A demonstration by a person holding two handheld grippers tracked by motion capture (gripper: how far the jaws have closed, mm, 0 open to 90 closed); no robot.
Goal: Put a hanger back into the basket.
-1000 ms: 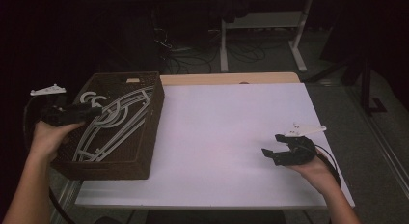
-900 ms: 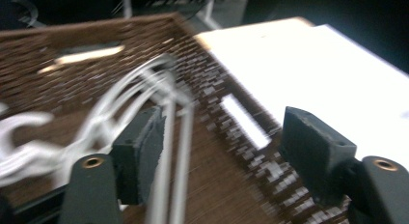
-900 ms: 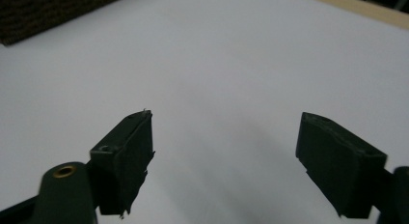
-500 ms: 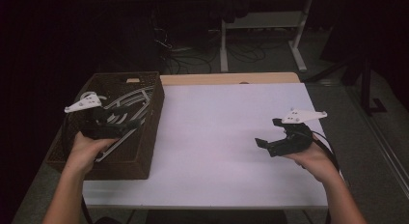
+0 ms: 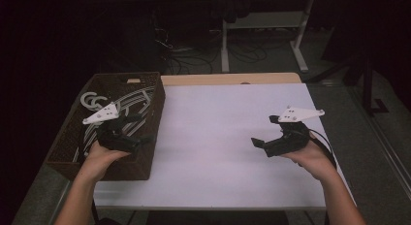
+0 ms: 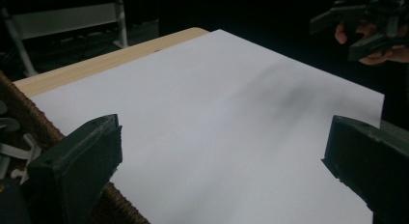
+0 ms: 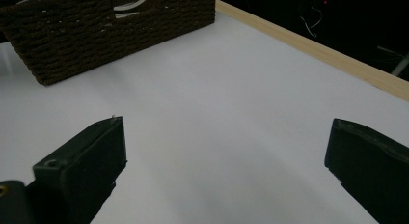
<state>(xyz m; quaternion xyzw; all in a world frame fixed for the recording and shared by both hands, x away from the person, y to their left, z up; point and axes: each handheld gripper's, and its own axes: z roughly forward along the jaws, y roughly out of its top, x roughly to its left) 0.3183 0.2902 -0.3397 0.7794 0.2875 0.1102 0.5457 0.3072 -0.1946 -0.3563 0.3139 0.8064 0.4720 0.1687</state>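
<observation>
A brown woven basket (image 5: pixel 145 157) stands at the table's left end with several white plastic hangers (image 5: pixel 127 101) lying inside. My left gripper (image 5: pixel 143 129) hovers over the basket's right wall, pointing across the table. Its jaws have just been opening and now stand wide with nothing between them. In the left gripper view the left gripper (image 6: pixel 222 161) faces the bare white sheet (image 6: pixel 231 118). My right gripper (image 5: pixel 262 130) is held above the sheet's right part and points left toward the basket (image 7: pixel 111 31). Its jaws have also just been opening and now stand wide, and the right gripper (image 7: pixel 222 161) holds nothing.
A white sheet (image 5: pixel 218 152) covers the tabletop, and a strip of bare wood (image 5: pixel 232 78) shows along the far edge. Beyond the table the dark floor holds cables and a white desk frame (image 5: pixel 300 45).
The left hand has moved right, from the basket's left side to above its right wall. The right hand has lifted a little. Both pairs of jaws stand wider than before.
</observation>
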